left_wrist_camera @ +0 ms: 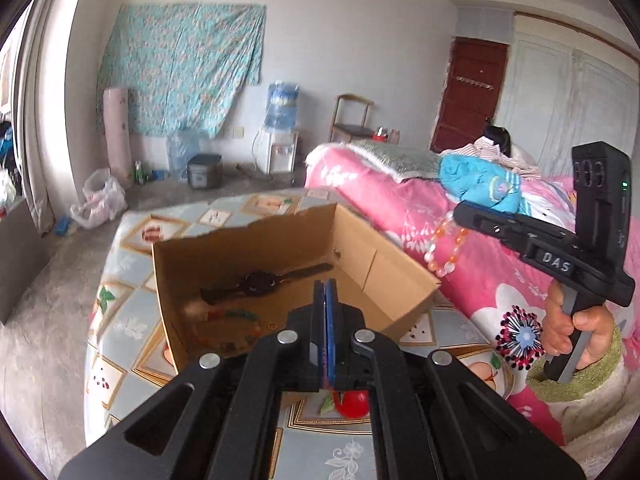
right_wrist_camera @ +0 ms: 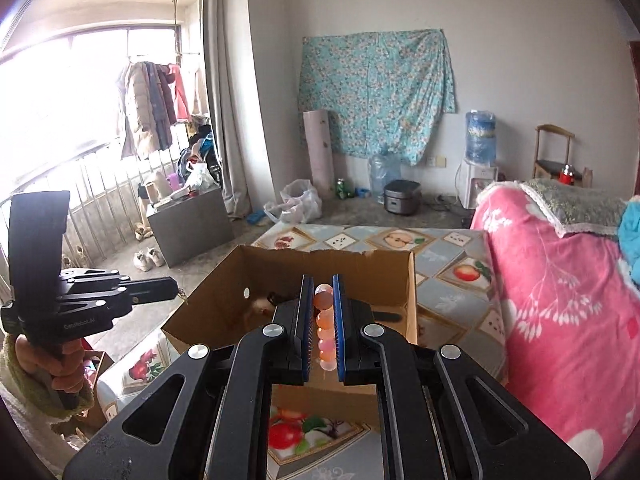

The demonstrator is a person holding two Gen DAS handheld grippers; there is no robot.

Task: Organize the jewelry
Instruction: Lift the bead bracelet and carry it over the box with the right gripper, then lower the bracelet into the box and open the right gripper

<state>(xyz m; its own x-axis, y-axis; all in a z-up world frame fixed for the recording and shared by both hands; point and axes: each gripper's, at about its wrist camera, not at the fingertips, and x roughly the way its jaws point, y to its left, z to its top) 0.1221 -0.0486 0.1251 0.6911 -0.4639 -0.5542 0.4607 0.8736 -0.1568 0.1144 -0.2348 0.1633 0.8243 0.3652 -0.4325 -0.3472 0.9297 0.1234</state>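
Right gripper (right_wrist_camera: 322, 320): my jaws are pressed onto a pink-and-orange bead bracelet (right_wrist_camera: 325, 326); part of its loop hangs free below the tips in the left wrist view.
Left gripper (left_wrist_camera: 325, 320): pads pressed together; whether anything small is pinched there I cannot tell.
Cardboard box (left_wrist_camera: 376, 276): open-topped, on the patterned table (left_wrist_camera: 120, 324); a dark watch (left_wrist_camera: 260, 282) and a multicoloured bead string (left_wrist_camera: 240, 322) lie inside.
Key relation: the box lies ahead of and below the bracelet; beads line up along my fingers.
Nearer hand: right, already carrying.
Next move (judged): lower, then release over the box.
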